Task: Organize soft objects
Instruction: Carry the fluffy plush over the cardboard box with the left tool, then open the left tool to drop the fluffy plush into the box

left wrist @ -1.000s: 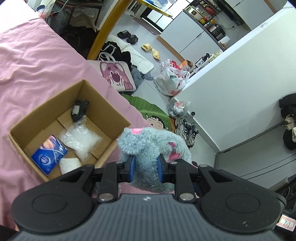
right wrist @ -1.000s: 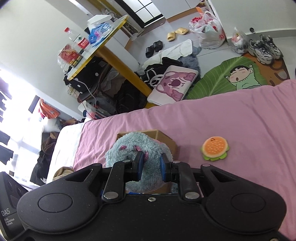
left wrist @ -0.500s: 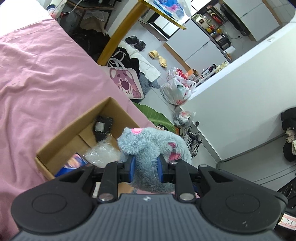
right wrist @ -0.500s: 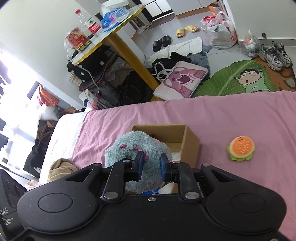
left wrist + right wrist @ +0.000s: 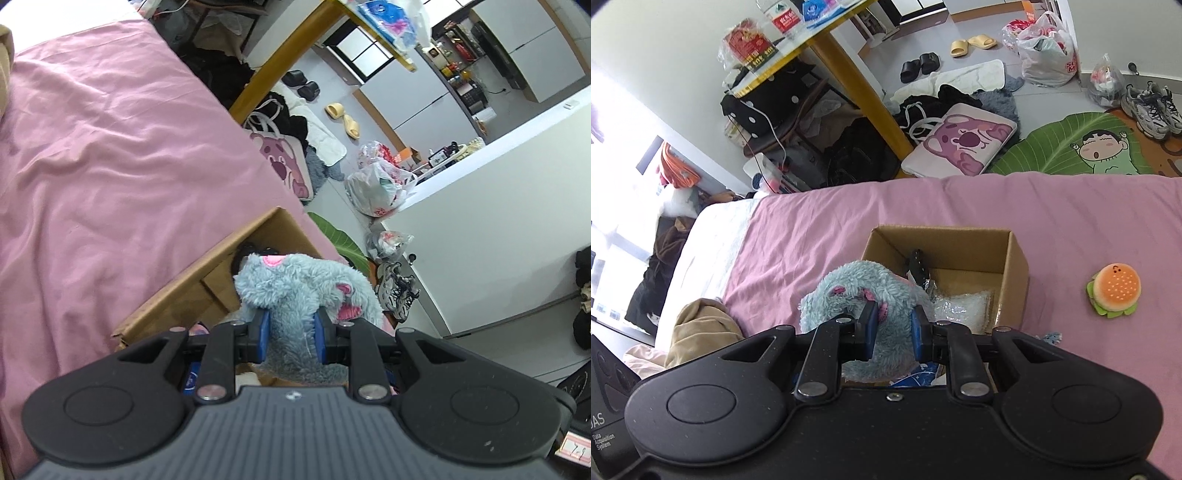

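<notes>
A fluffy blue-grey plush toy (image 5: 295, 291) with pink patches is pinched between both grippers. My left gripper (image 5: 290, 334) is shut on one part of it, my right gripper (image 5: 892, 326) is shut on another part of the same plush toy (image 5: 853, 291). The toy hangs over the open cardboard box (image 5: 1015, 266) on the pink bed sheet, above the box's near left side. In the left wrist view the cardboard box (image 5: 207, 273) lies just under the toy. Inside it I see a clear plastic bag (image 5: 964, 310), a black item (image 5: 918, 267) and a blue packet (image 5: 916, 374).
A small burger-shaped plush (image 5: 1113, 290) lies on the pink sheet (image 5: 1089, 221) right of the box. A tan cloth (image 5: 701, 325) is bunched at the bed's left. Beyond the bed edge the floor holds bags, shoes, a green leaf mat (image 5: 1067, 144) and a yellow-legged table (image 5: 849, 70).
Both grippers have carried the plush toy toward the box and over its opening. The box now sits closer and lower in both views.
</notes>
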The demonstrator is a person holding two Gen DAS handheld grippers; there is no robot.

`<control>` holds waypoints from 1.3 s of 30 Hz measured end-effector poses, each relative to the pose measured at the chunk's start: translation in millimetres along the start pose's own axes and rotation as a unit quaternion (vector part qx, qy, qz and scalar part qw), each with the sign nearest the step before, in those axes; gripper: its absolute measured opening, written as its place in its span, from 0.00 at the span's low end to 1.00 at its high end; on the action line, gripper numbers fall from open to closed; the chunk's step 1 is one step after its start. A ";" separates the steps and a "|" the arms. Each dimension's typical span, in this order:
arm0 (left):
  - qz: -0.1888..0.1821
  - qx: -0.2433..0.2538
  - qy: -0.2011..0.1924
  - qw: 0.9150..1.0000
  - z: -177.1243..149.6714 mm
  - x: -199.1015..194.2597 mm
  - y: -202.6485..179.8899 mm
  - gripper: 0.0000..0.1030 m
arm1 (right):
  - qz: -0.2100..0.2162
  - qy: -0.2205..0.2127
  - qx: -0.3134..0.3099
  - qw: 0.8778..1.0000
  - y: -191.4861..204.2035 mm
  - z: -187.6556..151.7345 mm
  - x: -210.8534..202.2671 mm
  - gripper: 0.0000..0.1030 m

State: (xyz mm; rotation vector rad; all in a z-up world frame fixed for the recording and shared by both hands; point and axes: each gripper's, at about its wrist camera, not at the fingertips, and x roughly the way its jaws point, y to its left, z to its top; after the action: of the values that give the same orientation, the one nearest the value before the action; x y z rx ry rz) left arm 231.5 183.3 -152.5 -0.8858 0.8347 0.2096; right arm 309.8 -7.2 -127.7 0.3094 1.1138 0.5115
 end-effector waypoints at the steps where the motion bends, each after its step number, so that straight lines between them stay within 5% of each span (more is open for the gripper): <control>1: 0.002 -0.003 0.002 1.000 0.6 2.7 2.3 0.22 | -0.002 0.002 -0.001 1.000 -0.3 -0.2 2.9 0.19; 15: 0.021 -0.030 0.025 0.999 5.5 35.9 23.6 0.23 | -0.021 0.036 0.012 0.999 -3.1 0.2 40.3 0.20; 24: 0.055 0.014 0.012 0.998 6.1 30.2 14.2 0.27 | -0.014 0.055 0.037 0.998 -9.6 0.7 50.3 0.24; 29: 0.069 0.018 0.004 0.997 5.9 20.1 6.3 0.47 | -0.013 0.054 0.042 0.998 -13.4 1.7 41.8 0.27; 39: 0.080 0.043 -0.014 0.996 -3.7 -5.6 -18.6 0.71 | -0.012 0.026 0.043 0.999 -22.5 4.7 2.9 0.42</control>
State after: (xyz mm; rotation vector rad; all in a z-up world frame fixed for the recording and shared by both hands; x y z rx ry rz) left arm 234.7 169.6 -138.6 -0.7341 0.8819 0.3231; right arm 320.3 -24.6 -138.8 0.3590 1.1912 0.4544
